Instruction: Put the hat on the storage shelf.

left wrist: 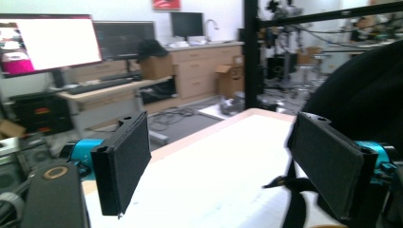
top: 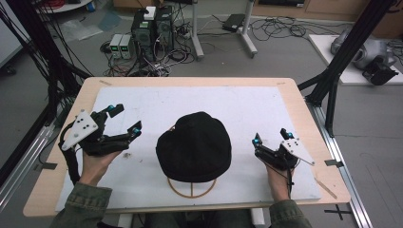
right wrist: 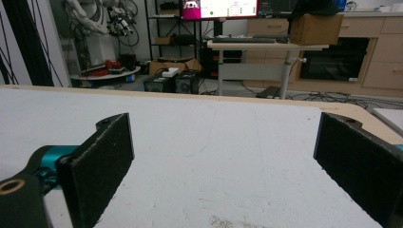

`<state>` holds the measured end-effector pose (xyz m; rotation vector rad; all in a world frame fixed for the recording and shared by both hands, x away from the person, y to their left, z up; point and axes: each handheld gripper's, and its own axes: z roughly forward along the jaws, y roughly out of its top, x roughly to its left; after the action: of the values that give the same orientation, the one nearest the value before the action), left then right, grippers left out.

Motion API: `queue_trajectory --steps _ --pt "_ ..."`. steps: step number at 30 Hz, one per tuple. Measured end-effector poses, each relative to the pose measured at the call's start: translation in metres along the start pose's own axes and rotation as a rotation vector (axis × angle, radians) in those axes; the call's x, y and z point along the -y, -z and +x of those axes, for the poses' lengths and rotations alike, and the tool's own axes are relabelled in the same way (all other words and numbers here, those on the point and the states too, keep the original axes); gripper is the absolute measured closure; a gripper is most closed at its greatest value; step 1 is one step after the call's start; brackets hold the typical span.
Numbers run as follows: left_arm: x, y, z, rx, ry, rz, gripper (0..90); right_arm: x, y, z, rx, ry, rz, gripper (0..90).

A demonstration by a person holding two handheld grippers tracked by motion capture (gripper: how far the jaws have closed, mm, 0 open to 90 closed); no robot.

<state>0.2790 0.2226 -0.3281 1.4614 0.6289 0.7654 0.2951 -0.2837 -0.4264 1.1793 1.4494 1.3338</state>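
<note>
White board [top: 199,99] covers most of my wooden tabletop [top: 304,118], and a black beanie [top: 195,146] sits near the middle of that board, pulled over a thin wooden ring stand [top: 191,189] whose hoop peeks out at the beanie's near edge. My left claw [top: 124,120] rests on the board just to the left of the beanie, apart from it, released with its jaws spread wide and nothing between them; in the left gripper view the beanie [left wrist: 366,99] bulks dark behind the right-hand pad. My right claw [top: 271,135] rests to the right of the beanie, also apart from it, jaws likewise spread and empty, the bare board [right wrist: 214,156] stretching between the pads in the right gripper view. Beyond the beanie, past the tabletop's far edge, computer boxes [top: 152,28] and tangled cables [top: 275,26] lie on the floor.
</note>
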Motion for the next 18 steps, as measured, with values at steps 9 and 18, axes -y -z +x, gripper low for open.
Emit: queue_trajectory --steps 9,18 --pt "0.019 0.014 0.011 -0.162 0.001 -0.017 20.8 0.0 0.0 0.0 0.004 0.003 0.0 5.2" --pt "0.042 0.024 0.016 -0.283 0.012 -0.008 21.0 0.0 0.0 0.0 0.012 0.006 -0.004 5.2"
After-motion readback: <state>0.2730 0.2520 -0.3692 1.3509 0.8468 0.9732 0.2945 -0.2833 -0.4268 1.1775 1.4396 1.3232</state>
